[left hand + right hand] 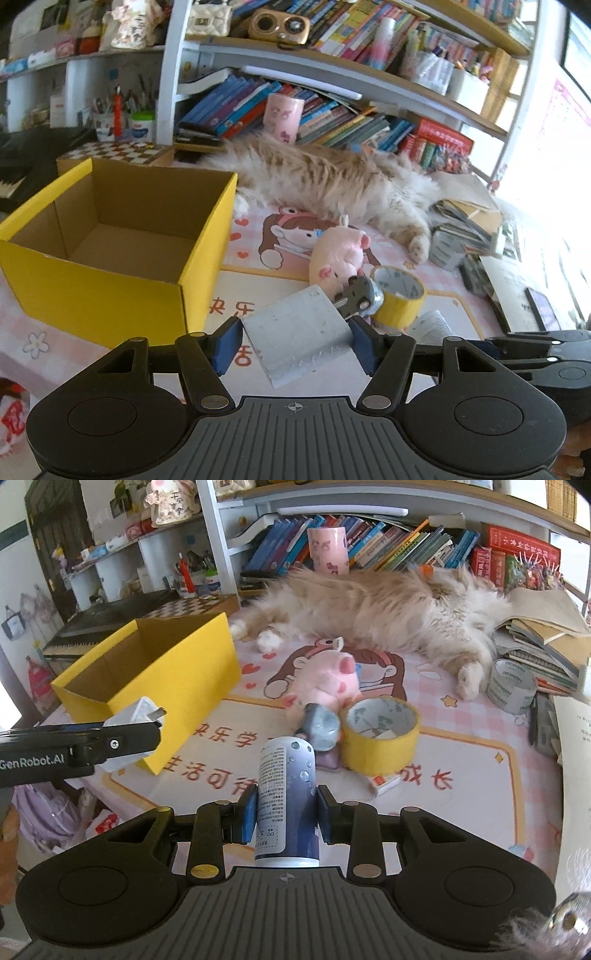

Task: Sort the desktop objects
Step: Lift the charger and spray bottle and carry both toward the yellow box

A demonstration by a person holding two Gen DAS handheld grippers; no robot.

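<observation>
Desktop clutter lies on the pink cartoon-print tabletop [461, 775]: far back a fluffy cream cat [388, 605], far left an open yellow cardboard box [110, 240], mid-scene a pink plush pig [325, 683] touching a yellow tape roll [380, 734]. The left tool [295, 345] clamps a white plastic plug adapter [299, 332]; the right tool [286, 812] clamps a glossy blue cylindrical can [286, 797]. The smooth can might slip, or the cat stir.

Yellow box [110, 236] open-topped, unobstructed; cat [388, 605] blocks desk rear; tape roll [380, 731] ahead.
</observation>
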